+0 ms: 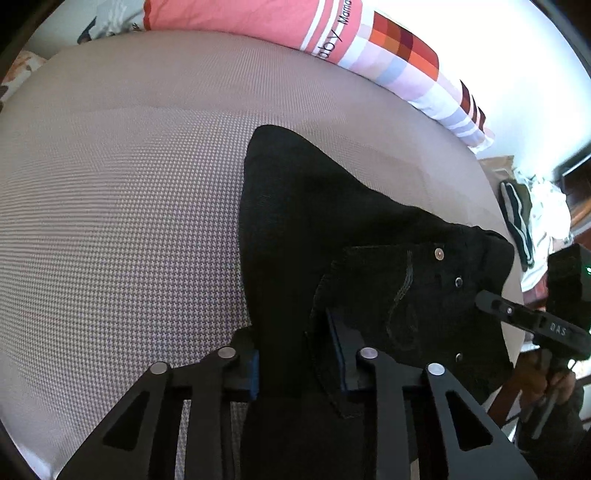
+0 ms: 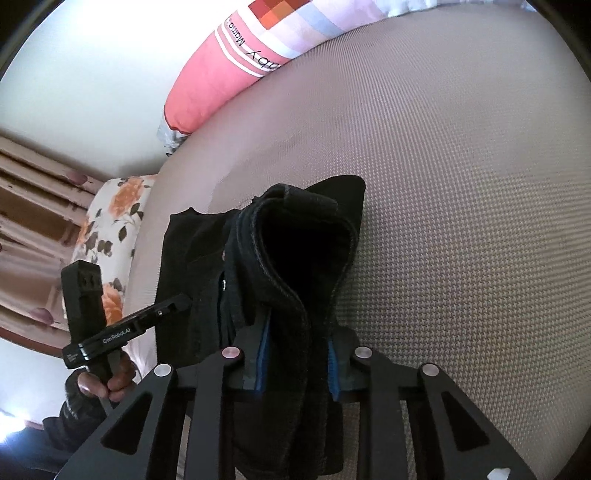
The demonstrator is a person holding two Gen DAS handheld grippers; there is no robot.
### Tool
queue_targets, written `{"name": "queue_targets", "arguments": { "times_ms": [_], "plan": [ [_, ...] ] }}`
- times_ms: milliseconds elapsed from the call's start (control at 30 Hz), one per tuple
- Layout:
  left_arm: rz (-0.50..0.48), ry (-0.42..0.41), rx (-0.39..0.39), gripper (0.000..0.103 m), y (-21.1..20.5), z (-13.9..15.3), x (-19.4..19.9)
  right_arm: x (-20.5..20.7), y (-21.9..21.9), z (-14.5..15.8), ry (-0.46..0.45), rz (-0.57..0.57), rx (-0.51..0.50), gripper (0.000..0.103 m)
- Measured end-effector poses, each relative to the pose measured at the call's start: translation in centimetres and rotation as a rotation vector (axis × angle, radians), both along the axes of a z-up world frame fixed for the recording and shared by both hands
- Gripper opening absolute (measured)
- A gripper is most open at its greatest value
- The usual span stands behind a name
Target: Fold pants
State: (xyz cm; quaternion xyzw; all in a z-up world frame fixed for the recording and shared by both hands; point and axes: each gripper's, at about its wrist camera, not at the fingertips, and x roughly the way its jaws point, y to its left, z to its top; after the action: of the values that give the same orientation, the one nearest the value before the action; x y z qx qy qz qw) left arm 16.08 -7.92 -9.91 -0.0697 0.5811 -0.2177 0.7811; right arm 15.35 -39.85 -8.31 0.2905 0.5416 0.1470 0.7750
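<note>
Nearest in the left wrist view, the left tool (image 1: 299, 365) stands nearly closed, its blue pads pinching a fold of the black pants (image 1: 332, 236). The cloth runs up from between the fingers and spreads over the grey-checked bed (image 1: 129, 203). In the right wrist view, the right tool (image 2: 295, 354) is likewise clamped on a thick bunched hem of the pants (image 2: 295, 258), which rises from its pads. Each tool shows at the side of the other's view, gripped by a hand (image 2: 110, 384). Beyond the pants, a pink striped pillow (image 1: 240, 18) lies at the bed's far edge.
</note>
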Motion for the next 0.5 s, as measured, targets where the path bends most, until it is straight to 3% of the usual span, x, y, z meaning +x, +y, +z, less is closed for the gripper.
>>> {"name": "queue_targets", "arguments": {
  "times_ms": [267,500],
  "plan": [
    [-0.001,-0.061,-0.001,0.015,-0.2,1.2,-0.5,-0.1,0.7,1.3,-0.019,-0.016,-0.01,0.019],
    [0.022,-0.047,-0.088,0.014,1.1,2.4,-0.6,-0.3,1.2,2.4,-0.046,-0.019,0.03,0.018]
  ]
}}
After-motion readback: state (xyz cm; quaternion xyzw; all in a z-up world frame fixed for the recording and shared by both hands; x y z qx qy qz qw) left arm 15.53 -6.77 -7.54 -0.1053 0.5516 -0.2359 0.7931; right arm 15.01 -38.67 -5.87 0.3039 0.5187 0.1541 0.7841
